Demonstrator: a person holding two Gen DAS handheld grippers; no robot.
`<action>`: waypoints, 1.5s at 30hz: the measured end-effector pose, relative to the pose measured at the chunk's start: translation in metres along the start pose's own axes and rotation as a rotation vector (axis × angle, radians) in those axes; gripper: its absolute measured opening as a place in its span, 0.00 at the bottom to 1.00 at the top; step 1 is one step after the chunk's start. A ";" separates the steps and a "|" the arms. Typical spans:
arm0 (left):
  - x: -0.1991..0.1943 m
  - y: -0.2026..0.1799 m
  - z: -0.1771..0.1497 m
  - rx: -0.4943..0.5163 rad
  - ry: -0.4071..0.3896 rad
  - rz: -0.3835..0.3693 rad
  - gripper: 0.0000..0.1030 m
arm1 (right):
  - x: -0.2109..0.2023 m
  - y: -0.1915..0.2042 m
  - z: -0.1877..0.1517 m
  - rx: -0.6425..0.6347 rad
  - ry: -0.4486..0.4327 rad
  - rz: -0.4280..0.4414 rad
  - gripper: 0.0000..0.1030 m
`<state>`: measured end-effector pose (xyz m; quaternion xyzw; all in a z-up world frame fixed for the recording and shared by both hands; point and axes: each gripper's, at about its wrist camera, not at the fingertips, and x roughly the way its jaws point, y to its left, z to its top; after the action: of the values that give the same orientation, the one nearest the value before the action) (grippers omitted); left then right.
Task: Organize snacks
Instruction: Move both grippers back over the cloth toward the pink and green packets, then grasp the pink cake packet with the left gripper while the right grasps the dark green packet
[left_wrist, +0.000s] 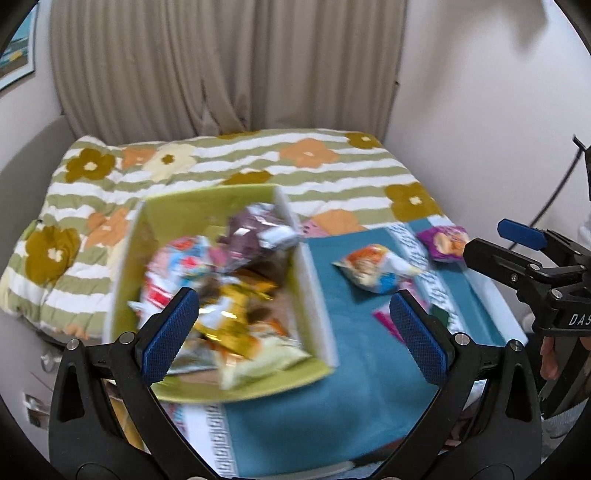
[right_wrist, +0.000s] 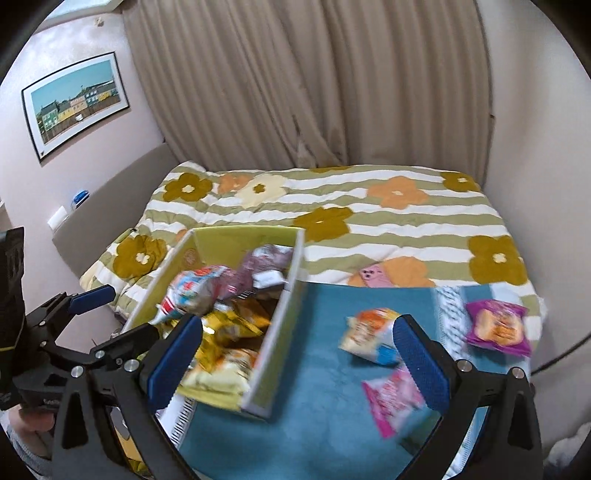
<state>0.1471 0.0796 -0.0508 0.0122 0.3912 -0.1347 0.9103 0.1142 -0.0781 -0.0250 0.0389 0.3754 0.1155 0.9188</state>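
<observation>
A green box (left_wrist: 314, 295) (right_wrist: 280, 332) on a teal mat (left_wrist: 351, 387) (right_wrist: 314, 424) holds several snack packets, among them a gold one (left_wrist: 229, 317) and a maroon one (right_wrist: 266, 266). Three packets lie loose on the mat to its right: an orange-and-white one (left_wrist: 373, 267) (right_wrist: 369, 334), a purple one (left_wrist: 445, 242) (right_wrist: 496, 326) and a pink one (left_wrist: 388, 321) (right_wrist: 393, 402). My left gripper (left_wrist: 295, 334) (right_wrist: 110, 317) hangs open above the box's near right corner. Over the mat between the box and the loose packets, my right gripper (right_wrist: 297, 356) (left_wrist: 491, 243) is open and holds nothing.
The mat lies on a bed with a green-striped flowered quilt (left_wrist: 221, 166) (right_wrist: 369, 206). A small pink object (right_wrist: 376, 277) rests on the quilt just beyond the mat. Beige curtains (right_wrist: 295, 92) hang behind the bed. A framed picture (right_wrist: 74, 103) is on the left wall.
</observation>
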 end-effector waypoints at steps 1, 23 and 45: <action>-0.001 -0.012 -0.002 0.005 0.002 -0.009 0.99 | -0.007 -0.008 -0.004 0.002 -0.005 -0.018 1.00; 0.072 -0.164 -0.048 0.219 0.109 -0.072 0.99 | -0.046 -0.159 -0.100 0.148 0.102 -0.182 1.00; 0.255 -0.194 -0.063 0.461 0.399 -0.150 0.99 | 0.052 -0.174 -0.183 0.441 0.246 -0.312 1.00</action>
<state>0.2205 -0.1596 -0.2610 0.2156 0.5211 -0.2818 0.7762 0.0538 -0.2372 -0.2187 0.1652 0.5015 -0.1074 0.8424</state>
